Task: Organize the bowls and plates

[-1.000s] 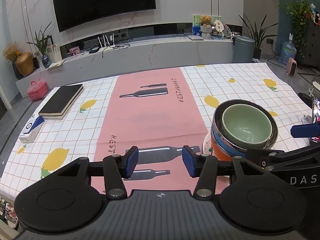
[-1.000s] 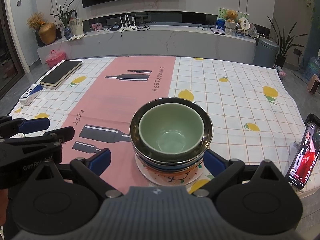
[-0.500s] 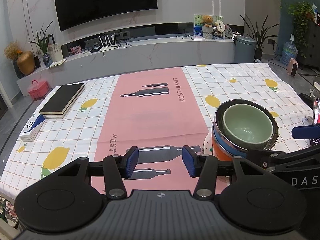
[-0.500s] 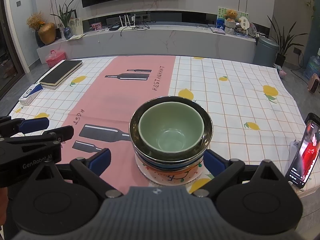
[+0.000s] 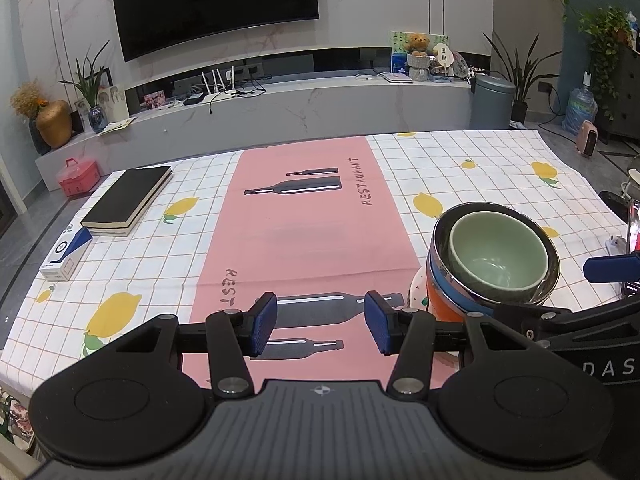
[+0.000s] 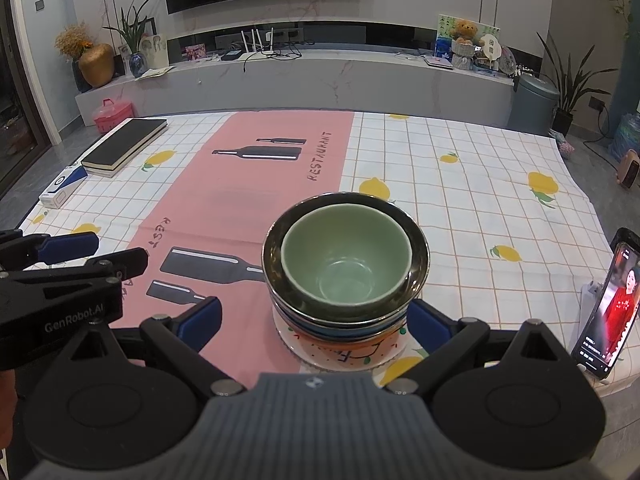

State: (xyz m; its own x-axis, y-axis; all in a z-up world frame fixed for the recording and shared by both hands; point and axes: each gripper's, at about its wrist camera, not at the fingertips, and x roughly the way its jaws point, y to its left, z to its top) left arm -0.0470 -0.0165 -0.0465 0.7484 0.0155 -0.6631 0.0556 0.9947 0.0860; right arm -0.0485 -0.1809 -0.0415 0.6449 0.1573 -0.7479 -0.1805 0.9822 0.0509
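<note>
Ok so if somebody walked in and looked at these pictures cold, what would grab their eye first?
Probably the stack of dishes near the table's front edge: a pale green bowl nested in a shiny metal bowl, over more bowls on a patterned plate. The open right hand-held gripper straddles the stack's base. Next, the lemon-print tablecloth with its pink bottle-printed runner.

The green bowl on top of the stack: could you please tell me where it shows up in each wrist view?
Left wrist view: the green bowl sits at the right, nested in the stack, beyond the open left claw.
Right wrist view: it sits at centre, just ahead of the open right claw.
Shared landmark: the black book at the cloth's far left.
</note>
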